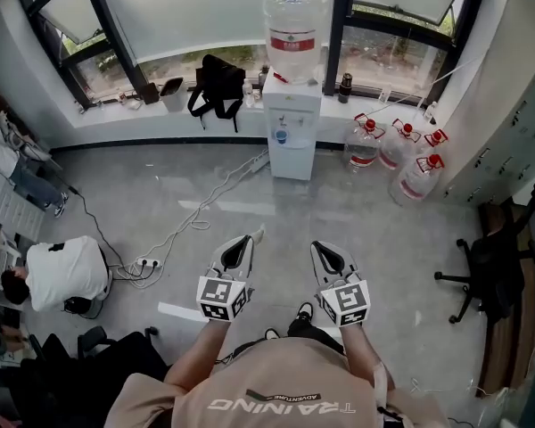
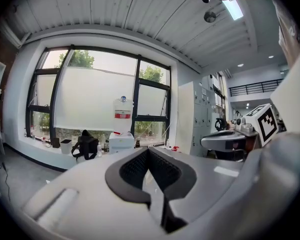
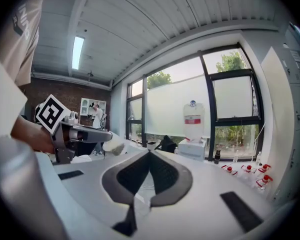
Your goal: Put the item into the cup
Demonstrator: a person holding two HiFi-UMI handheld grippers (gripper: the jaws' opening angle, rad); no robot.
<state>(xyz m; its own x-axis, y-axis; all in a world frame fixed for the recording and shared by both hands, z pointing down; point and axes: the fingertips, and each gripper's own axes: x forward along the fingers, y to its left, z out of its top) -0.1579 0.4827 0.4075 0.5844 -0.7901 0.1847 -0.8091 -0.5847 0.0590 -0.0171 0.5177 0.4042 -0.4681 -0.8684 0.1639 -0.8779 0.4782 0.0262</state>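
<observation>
— Where do the two grippers stand?
— Side by side above the grey floor [image 1: 357,212]. The left gripper [image 1: 248,239] and right gripper [image 1: 316,248] both aim far, toward the water dispenser [image 1: 292,127] under the window.
— And the jaws?
— Closed on both, tips meeting with nothing between them (each gripper view shows it plainly).
— The cup and the item?
— I cannot tell where they are; no view shows them. Right of the dispenser sit spare bottles [image 1: 401,150], and left of it a black bag [image 1: 216,87]
</observation>
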